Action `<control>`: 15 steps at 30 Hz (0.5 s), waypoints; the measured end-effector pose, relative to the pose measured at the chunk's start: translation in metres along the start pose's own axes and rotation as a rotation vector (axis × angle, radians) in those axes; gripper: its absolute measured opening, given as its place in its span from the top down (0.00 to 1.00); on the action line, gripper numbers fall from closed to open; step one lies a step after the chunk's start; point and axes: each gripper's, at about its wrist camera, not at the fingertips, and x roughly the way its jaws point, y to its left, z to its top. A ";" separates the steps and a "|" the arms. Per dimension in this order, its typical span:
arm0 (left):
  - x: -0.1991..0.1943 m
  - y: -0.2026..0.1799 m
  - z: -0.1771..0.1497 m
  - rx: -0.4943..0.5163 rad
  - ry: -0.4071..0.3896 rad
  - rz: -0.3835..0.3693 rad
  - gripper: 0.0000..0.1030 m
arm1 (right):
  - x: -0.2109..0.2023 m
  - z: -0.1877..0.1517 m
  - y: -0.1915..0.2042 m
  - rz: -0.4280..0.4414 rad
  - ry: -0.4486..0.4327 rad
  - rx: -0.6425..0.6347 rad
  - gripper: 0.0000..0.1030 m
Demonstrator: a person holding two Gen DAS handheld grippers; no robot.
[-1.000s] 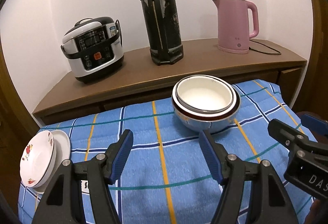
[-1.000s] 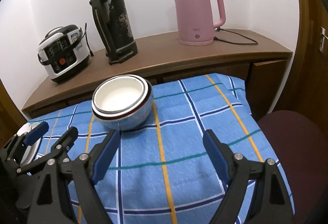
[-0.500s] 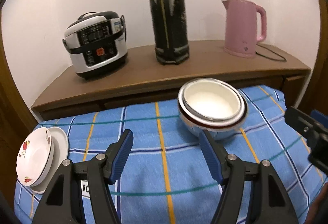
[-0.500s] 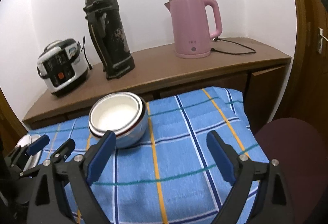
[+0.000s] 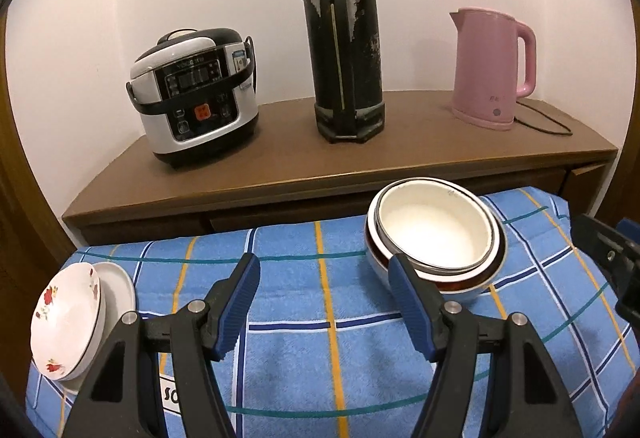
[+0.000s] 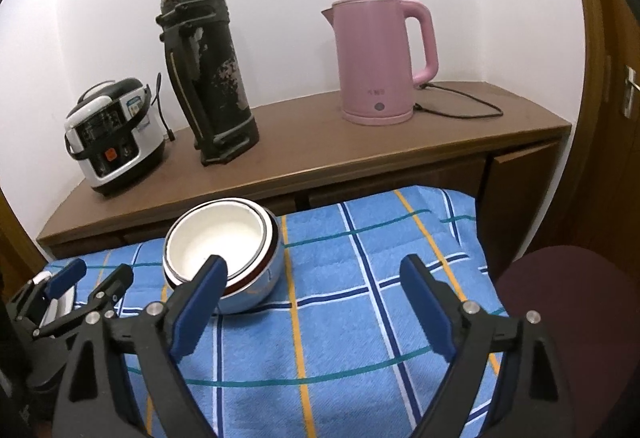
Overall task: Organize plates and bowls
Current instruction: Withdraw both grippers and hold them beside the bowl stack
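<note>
Two sets of tongs hang over a table [image 5: 304, 366] covered with a blue plaid cloth [image 6: 360, 318], so going big to small: behind the table runs a brown wooden counter [image 5: 420, 153] against the white wall, carrying a tall black thermos [image 5: 340, 41] in the middle, a white-and-black rice cooker [image 5: 192, 93] to its left and a pink electric kettle [image 5: 490, 67] with its cord off to the right. A dark red round seat [image 6: 568, 302] sits at the table's right edge in the right wrist view. On the cloth, toward the far right side, is the stack of nested bowls [image 5: 434, 234], white inside with a dark red band on the outer one. At the left edge of the table are a flowered bowl [image 5: 66, 318] sitting on a plain white plate [image 5: 120, 286], well apart from the stack. The left tongs [image 5: 324, 302] are spread wide with nothing between them, the right-hand finger overlapping the stack's near rim in view. The right tongs [image 6: 312, 302] are also wide apart and empty, just right of the stack.
</note>
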 end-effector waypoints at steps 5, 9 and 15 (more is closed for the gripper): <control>0.008 0.000 0.002 -0.008 0.023 -0.021 0.33 | 0.003 0.005 -0.001 0.000 -0.004 -0.004 0.15; 0.012 -0.004 0.002 0.009 0.030 -0.022 0.33 | 0.007 0.006 0.001 0.002 0.001 -0.019 0.19; 0.019 -0.006 0.003 0.001 0.061 -0.046 0.33 | 0.017 0.003 -0.003 0.030 0.036 -0.003 0.34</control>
